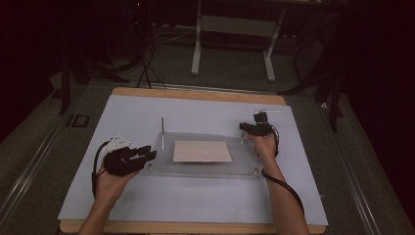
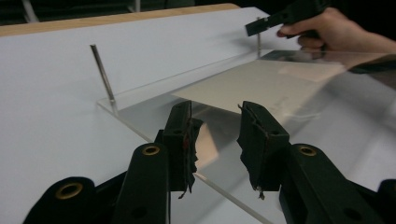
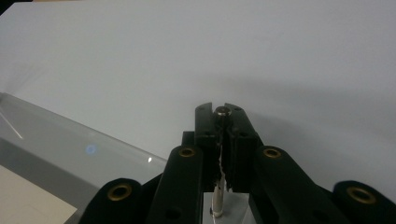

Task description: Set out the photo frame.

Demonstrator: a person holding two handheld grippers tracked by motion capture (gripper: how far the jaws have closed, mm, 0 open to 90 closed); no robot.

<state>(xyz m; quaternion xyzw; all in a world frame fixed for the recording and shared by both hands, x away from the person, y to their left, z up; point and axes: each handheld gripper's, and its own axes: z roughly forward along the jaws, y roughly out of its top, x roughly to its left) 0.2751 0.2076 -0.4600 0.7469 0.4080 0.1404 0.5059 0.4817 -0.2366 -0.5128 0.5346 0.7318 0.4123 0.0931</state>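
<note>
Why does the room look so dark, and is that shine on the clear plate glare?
High view: the room beyond the white table sheet is dim; light falls mainly on the table. Left gripper view: the clear plate mirrors the hand and carries a pale sheen, and the near jaws are soft. Right gripper view: small bright glints on the plate's edge.

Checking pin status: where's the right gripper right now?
In the high view the right gripper is at the clear plate's far right corner, shut on the upright metal pin standing there; the left gripper is at the plate's near left edge.
</note>
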